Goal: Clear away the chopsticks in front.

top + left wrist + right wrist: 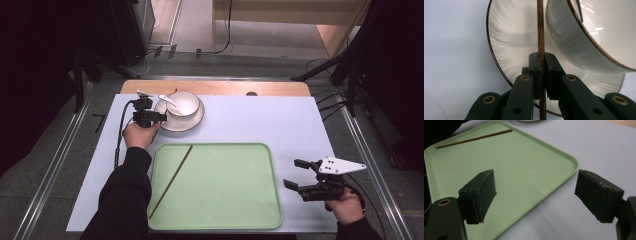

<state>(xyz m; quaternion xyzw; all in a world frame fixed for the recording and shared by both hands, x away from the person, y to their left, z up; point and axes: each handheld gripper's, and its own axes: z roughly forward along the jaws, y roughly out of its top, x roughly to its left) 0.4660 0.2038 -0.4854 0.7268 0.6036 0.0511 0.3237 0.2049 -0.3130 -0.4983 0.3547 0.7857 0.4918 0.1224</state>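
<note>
Between the two black jaws of the left gripper (541, 72) stands a thin brown chopstick (540, 30), pinched tight with the pads pressing it from both sides. In the left gripper view it runs straight toward twelve o'clock, crossing the white plate (506, 45), which has a dark rim line, and passing just beside the wall of the white bowl (584, 47), which sits on the plate at about two o'clock from the grip. Whether the stick's far end touches the bowl cannot be told.

Seen from the high view, the left gripper (145, 116) sits at the nine o'clock edge of the plate (190, 121), with the person's left hand (139, 135) behind it at six o'clock. A white spoon (168, 100) rests in the bowl (184, 103), its handle pointing toward ten o'clock.

At six o'clock from the plate lies a green tray (225, 185) on the pale lilac table mat (280, 120). A second chopstick (171, 180) lies along the tray's left part, slanting from one o'clock down to seven o'clock, its lower end reaching over the tray's rim.

Well apart, at three o'clock from the tray, the right gripper (297, 174) is held by the right hand (345, 207) with its jaws spread wide and nothing between them; in its own view the jaws frame a corner of the tray (564, 170).
</note>
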